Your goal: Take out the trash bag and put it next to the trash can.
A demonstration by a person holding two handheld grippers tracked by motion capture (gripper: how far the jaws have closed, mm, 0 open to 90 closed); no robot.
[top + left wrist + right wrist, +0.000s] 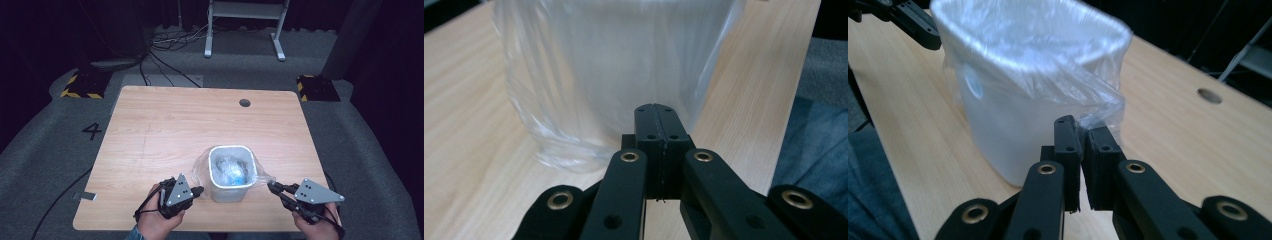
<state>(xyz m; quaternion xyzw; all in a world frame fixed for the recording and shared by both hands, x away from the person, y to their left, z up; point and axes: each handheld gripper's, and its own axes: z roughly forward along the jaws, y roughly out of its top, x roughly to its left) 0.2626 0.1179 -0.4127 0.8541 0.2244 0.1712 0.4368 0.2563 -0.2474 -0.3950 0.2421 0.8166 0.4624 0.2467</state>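
Note:
A white bin point(229, 194) lined with a clear plastic bag point(200, 169) stands near the front of the wooden table point(150, 130). Crumpled clear waste with a bit of blue point(233, 172) lies inside. My left gripper point(199, 190) is at the bin's left side. Its jaws are pressed together point(655, 107) against the bag film point(599, 75), which seems pinched between them. My right gripper point(271, 186) is at the bin's right side. It is shut point(1082, 125) on a bunched corner of the bag point(1100, 100), pulled out from the bin's rim point(998, 135). The left gripper's fingers point(913, 22) show beyond the bin.
A round cable hole point(244, 102) is in the table's far side. A white metal frame point(245, 30) and loose cables point(170, 40) are on the grey floor behind. Yellow-and-black blocks point(82, 85) point(317, 87) flank the table's far corners.

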